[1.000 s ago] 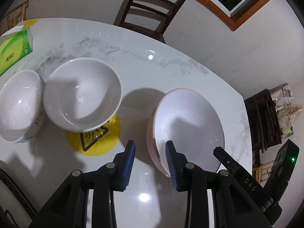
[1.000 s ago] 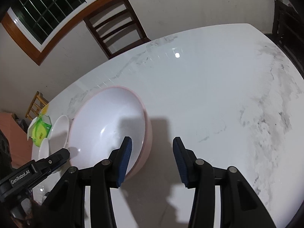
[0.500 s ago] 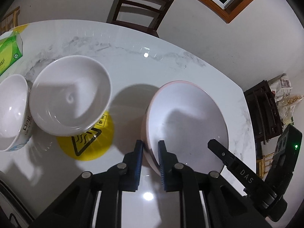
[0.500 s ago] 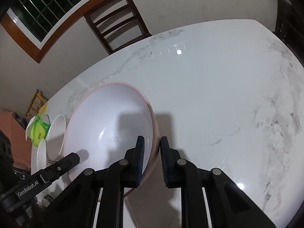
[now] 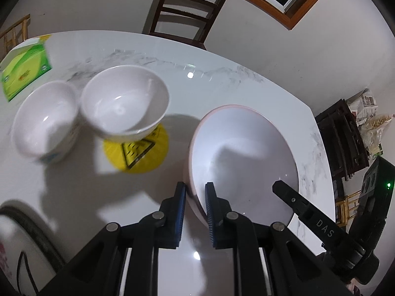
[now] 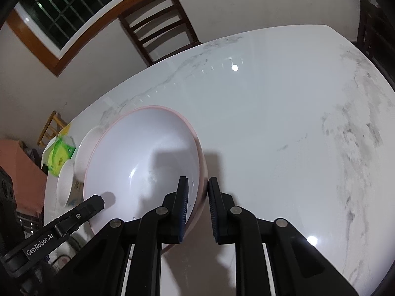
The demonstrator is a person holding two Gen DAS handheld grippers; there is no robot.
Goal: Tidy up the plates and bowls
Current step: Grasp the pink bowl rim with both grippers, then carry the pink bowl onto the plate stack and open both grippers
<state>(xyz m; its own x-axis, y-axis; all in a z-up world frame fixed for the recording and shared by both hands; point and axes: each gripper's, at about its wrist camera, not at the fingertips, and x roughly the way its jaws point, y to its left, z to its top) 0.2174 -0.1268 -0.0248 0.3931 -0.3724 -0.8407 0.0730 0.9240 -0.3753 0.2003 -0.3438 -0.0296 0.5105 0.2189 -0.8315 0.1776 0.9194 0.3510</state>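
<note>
A large pink bowl (image 5: 246, 153) with a white inside is on the white marble table (image 5: 222, 86), held at both sides and tilted. My left gripper (image 5: 195, 194) is shut on its left rim. My right gripper (image 6: 197, 192) is shut on its right rim; the bowl also shows in the right wrist view (image 6: 145, 157). A white bowl (image 5: 126, 101) stands to the left, partly over a yellow round sticker (image 5: 138, 153). A second white bowl (image 5: 44, 120) sits further left, touching it.
A green tissue box (image 5: 24, 69) lies at the table's far left corner. A dark wooden chair (image 5: 185, 7) stands behind the table. A dark shelf (image 5: 345, 135) stands beyond the right edge. The marble to the right of the pink bowl (image 6: 284, 123) is bare.
Both grippers closed from open onto the pink bowl's rim, one at each side. The bowl now appears lifted and tilted. The two white bowls have not moved on the table.
</note>
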